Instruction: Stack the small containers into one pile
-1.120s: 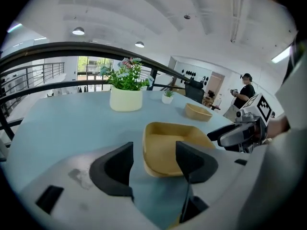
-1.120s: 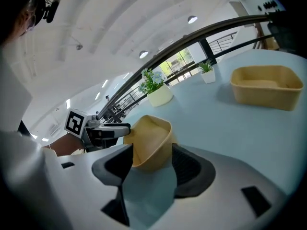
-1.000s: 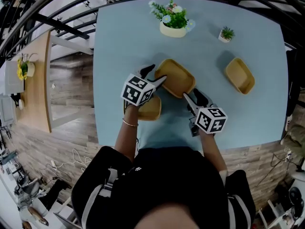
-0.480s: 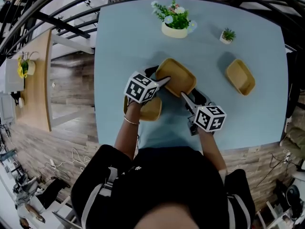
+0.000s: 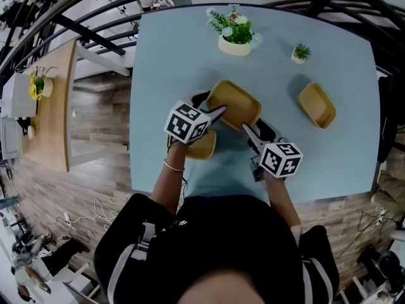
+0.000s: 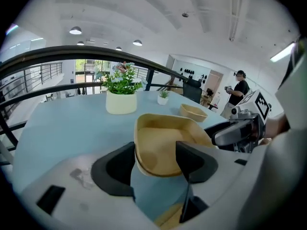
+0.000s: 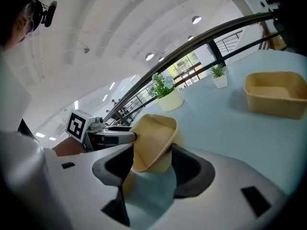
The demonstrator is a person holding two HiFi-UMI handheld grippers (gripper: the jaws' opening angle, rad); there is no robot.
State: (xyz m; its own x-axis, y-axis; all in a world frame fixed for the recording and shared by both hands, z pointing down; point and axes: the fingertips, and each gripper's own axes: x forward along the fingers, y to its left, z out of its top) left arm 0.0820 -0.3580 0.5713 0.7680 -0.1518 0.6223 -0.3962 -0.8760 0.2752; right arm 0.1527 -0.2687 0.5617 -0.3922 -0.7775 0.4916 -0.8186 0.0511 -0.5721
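The table (image 5: 164, 56) is a broad, smooth slab of pale blue with rounded corners, and it stretches out beyond both pairs of jaws.

The held container (image 5: 233, 104) is a shallow tan tray, matte, with rounded corners and sloping walls. The left gripper (image 5: 214, 111) is clamped on one end of it: its dark, blocky jaws pinch the near wall, one inside the tray and one outside, and the open hollow (image 6: 163, 145) faces away from them. The right gripper (image 5: 248, 130) bites the opposite edge, its jaws closed on the rim, so the tray (image 7: 153, 138) sits between them at a slant. Its rounded underside shows above the blue surface.

A second container (image 5: 201, 145) of the same tan make lies on the table directly beneath the left jaws, mostly covered by that gripper. A third container (image 5: 317, 105), again the same shape, rests well beyond the right jaws and off to their outer side.

Ahead of both jaw pairs stands a flower pot (image 5: 235, 44), a squat, smooth cream-white pot with leafy green sprigs and pale blooms. A small potted plant (image 5: 298, 54) in a tiny white pot stands to its right.
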